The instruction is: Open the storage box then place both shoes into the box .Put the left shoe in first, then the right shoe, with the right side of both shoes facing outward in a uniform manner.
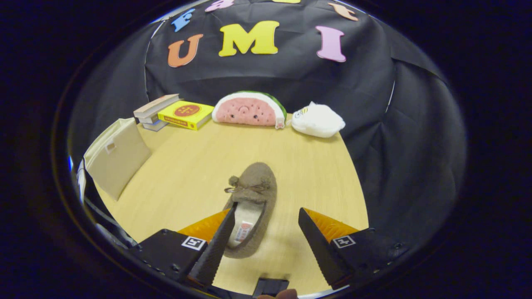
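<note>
A grey-brown slip-on shoe (254,195) with a small bow on its front lies on the wooden table (199,166), toe pointing away from me. My gripper (268,211) hangs open over its heel end. The left finger (220,241) reaches down into the shoe's opening beside the white insole, and the right finger (316,241) stands clear of the shoe on its right. A beige fabric storage box (118,155) stands at the table's left edge, well to the left of the fingers.
At the back of the table lie a stack of books (156,110) with a yellow box (185,114) beside it, a watermelon-slice plush (249,109) and a white plush (316,120). Black cloth walls the booth behind and to the right.
</note>
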A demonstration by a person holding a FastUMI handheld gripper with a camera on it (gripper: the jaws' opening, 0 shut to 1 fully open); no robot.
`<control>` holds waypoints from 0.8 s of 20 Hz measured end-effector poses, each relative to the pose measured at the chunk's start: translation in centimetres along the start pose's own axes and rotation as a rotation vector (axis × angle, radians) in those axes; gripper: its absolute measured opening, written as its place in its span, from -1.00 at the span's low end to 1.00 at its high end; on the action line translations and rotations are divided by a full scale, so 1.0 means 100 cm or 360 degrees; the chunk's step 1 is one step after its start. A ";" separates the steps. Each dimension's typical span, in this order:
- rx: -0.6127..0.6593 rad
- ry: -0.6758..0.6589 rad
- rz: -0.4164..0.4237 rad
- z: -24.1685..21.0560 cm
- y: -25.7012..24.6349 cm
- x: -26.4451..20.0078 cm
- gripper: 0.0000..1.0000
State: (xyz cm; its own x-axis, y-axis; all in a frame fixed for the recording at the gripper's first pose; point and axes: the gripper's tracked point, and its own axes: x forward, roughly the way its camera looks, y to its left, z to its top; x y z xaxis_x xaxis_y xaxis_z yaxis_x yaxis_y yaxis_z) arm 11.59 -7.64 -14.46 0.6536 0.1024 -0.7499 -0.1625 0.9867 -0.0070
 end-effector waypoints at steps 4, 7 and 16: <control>0.0073 0.0141 0.0041 -0.015 -0.003 0.031 0.96; 0.0136 0.0164 0.0067 -0.018 -0.001 0.044 0.95; 0.0238 0.0240 -0.0015 -0.028 0.005 0.061 -0.15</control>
State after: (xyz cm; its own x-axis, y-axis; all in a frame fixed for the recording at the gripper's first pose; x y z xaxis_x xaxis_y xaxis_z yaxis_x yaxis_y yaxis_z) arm 13.41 -6.90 -20.85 0.5348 0.0842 -0.8408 -0.0383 0.9964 0.0754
